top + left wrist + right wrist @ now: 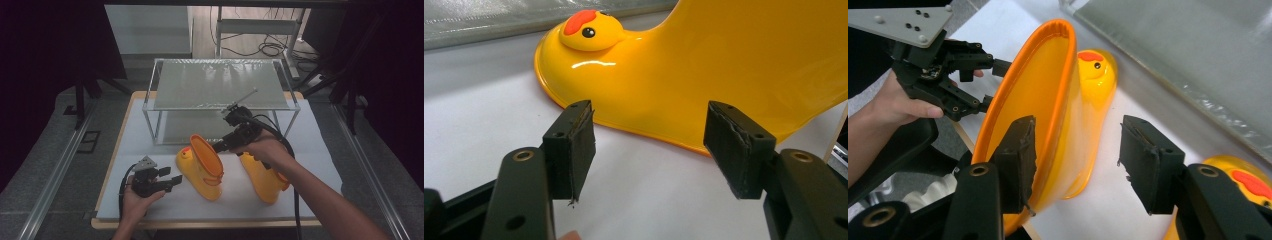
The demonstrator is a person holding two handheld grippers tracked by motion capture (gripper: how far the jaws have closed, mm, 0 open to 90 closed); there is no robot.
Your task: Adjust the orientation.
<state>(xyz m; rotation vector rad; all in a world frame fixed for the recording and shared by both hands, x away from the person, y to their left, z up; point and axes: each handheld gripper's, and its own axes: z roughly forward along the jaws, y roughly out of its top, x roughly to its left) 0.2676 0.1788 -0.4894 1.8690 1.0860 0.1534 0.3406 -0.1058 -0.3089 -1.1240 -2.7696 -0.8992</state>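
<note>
Two yellow duck-faced rain boots stand on the white table top point(310, 150). The left boot point(200, 167) has an orange rim and points to the left. My right gripper point(217, 148) hovers open at that rim. In the right gripper view its jaws straddle the rim wall of this boot point(1058, 115), one jaw over the opening and one outside, and the pads do not press. The other boot point(264, 179) stands under my right hand. My left gripper point(172, 181) rests low, open, facing the left boot's foot point(684, 85), with nothing between its fingers.
A glass-topped shelf rack point(220, 85) with a metal frame stands at the back of the table. A thin rod sticks up from my right gripper towards it. Beyond the table lie cables on the floor. The table's front edge is close to my left hand.
</note>
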